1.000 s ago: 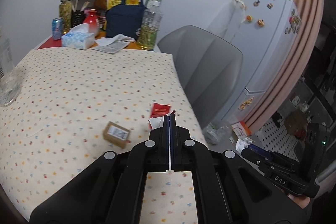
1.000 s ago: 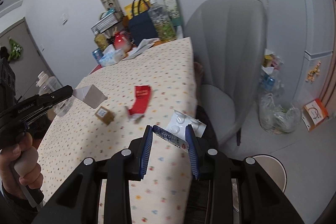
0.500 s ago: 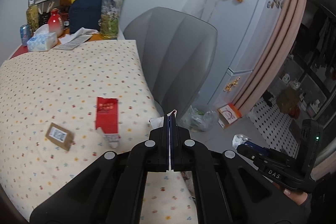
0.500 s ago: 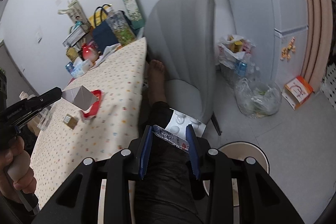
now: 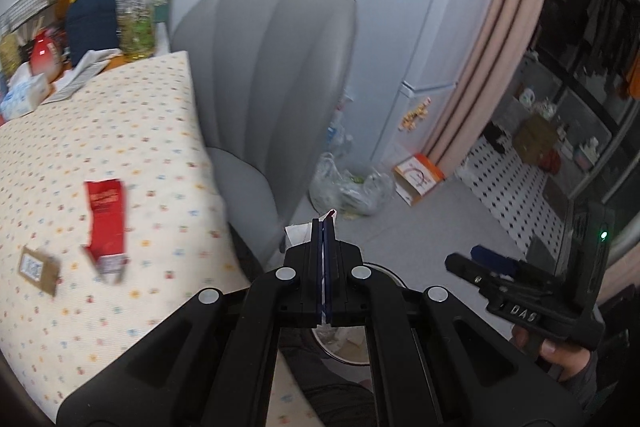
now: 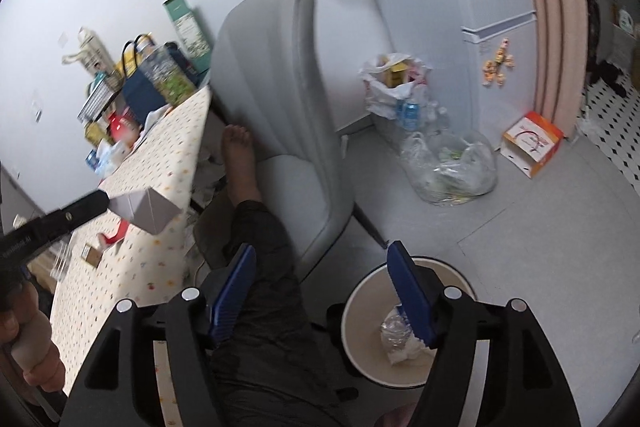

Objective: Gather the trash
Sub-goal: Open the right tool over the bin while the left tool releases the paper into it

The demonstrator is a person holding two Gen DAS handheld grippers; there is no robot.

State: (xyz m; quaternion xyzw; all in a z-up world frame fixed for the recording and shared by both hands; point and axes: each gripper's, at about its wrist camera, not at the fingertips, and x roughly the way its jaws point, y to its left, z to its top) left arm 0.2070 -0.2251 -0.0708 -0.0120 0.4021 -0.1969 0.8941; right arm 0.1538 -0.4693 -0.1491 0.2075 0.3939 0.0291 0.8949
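My left gripper [image 5: 325, 223] is shut on a flattened white-grey paper carton [image 6: 144, 209], held above the table's right edge; in the left wrist view only a white corner [image 5: 296, 233] shows. My right gripper [image 6: 320, 263] is open and empty above a round cream trash bin [image 6: 360, 303] on the floor. Crumpled trash [image 6: 394, 337] lies in the bin. A red packet [image 5: 105, 219] and a small brown box [image 5: 38, 269] lie on the dotted tablecloth [image 5: 120, 131].
A grey chair [image 5: 276, 75] stands beside the table. A person's leg [image 6: 256, 227] lies between table and bin. Clear plastic bags [image 6: 448, 163], an orange-white box [image 6: 532, 143], a white fridge [image 5: 432, 7] and a pink curtain [image 5: 500, 39] stand beyond. Bottles and bags crowd the table's far end.
Both grippers swung right from the table toward the floor. My right gripper opened over the bin and the blister pack it held has left its jaws. The left stays shut on the carton.
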